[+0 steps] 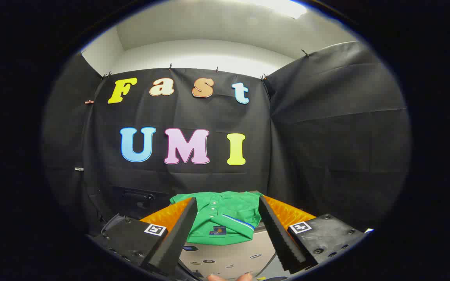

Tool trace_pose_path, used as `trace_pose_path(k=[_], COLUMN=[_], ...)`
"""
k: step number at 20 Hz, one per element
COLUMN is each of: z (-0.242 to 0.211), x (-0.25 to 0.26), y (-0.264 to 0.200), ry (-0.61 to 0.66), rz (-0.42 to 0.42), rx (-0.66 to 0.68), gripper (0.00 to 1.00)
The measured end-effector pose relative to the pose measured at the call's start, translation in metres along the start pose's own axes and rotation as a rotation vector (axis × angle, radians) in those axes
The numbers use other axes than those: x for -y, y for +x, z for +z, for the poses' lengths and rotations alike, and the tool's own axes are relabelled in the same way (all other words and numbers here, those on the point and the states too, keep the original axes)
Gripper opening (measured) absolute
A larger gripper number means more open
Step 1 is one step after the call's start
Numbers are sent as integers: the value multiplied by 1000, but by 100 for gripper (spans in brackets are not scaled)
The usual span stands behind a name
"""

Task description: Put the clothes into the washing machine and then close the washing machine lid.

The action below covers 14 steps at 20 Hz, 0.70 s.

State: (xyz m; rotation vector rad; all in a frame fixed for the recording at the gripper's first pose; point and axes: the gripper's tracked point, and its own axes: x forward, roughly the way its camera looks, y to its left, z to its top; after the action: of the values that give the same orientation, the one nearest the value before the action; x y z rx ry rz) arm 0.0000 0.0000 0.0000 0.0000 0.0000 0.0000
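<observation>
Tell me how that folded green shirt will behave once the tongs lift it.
The green shirt, lying between the open tongs, is thin folded cloth: probably floppy, so it will likely unfold and droop. It looks light. Pinching one layer may leave the rest trailing.

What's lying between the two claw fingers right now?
In the gripper view, a folded green shirt lies between and beyond the open claw, on an orange surface.

Black cloth wall, white ceiling

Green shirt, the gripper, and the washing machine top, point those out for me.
Green shirt (225, 216): gripper view, on its folded front, below the buttons.
Gripper (227, 205): gripper view, midway between its open fingertips.
Washing machine top (229, 257): gripper view, on the pale panel beneath the shirt.
</observation>
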Motion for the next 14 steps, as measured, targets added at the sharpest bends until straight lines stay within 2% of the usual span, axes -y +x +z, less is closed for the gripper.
trace_pose_path(k=[14], z=[-12], x=[-8], y=[7], ry=[28], rz=[45], rx=[-35], gripper=[98])
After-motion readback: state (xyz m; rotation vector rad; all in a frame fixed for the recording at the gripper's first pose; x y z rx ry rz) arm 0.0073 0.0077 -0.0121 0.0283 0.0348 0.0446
